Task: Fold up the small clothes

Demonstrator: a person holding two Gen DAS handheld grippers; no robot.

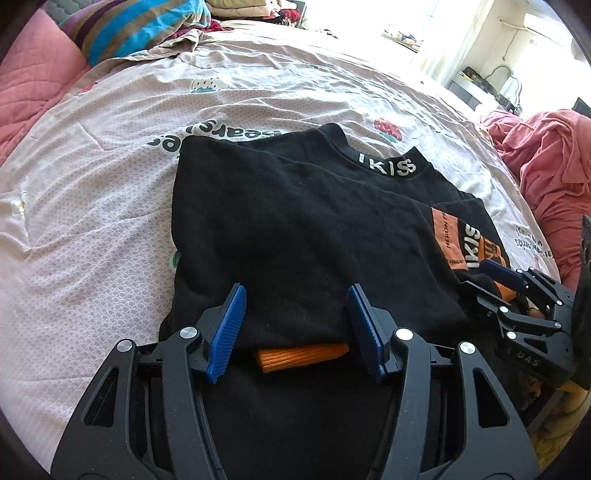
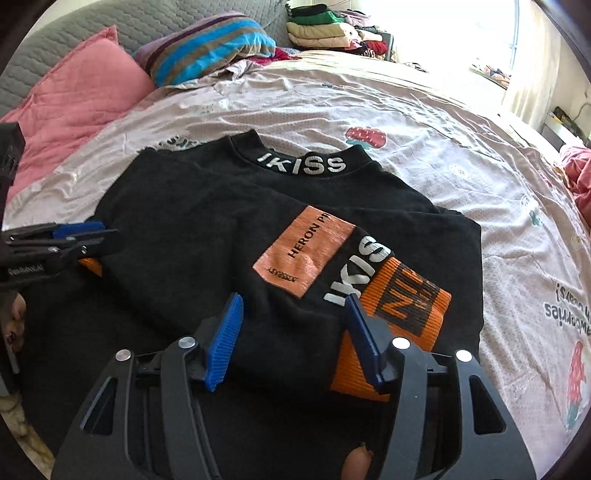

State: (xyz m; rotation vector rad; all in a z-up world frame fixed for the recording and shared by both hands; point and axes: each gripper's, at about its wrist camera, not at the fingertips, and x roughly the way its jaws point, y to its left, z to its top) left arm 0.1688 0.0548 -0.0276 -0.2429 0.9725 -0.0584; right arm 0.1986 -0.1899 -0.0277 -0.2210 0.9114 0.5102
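Observation:
A black sweatshirt [image 1: 295,221] [image 2: 207,221] lies folded on the bed, its "IKISS" collar [image 1: 384,166] [image 2: 306,164] at the far side. One sleeve with an orange patch [image 2: 303,251] and an orange cuff [image 2: 406,302] is laid across the body. My left gripper [image 1: 295,325] [image 2: 79,236] rests on the near left edge with jaws apart. Flat black cloth and another orange cuff [image 1: 303,356] lie between its pads. My right gripper [image 2: 293,332] [image 1: 487,282] stands open over the patched sleeve, one pad by the cuff.
The pale printed bedsheet [image 1: 92,221] spreads all around. A pink pillow [image 2: 74,92] and a striped pillow [image 2: 210,48] lie at the head, stacked clothes [image 2: 332,29] behind them. A crumpled pink cloth [image 1: 554,166] lies at the right. A person's fingers [image 2: 14,325] show at the left edge.

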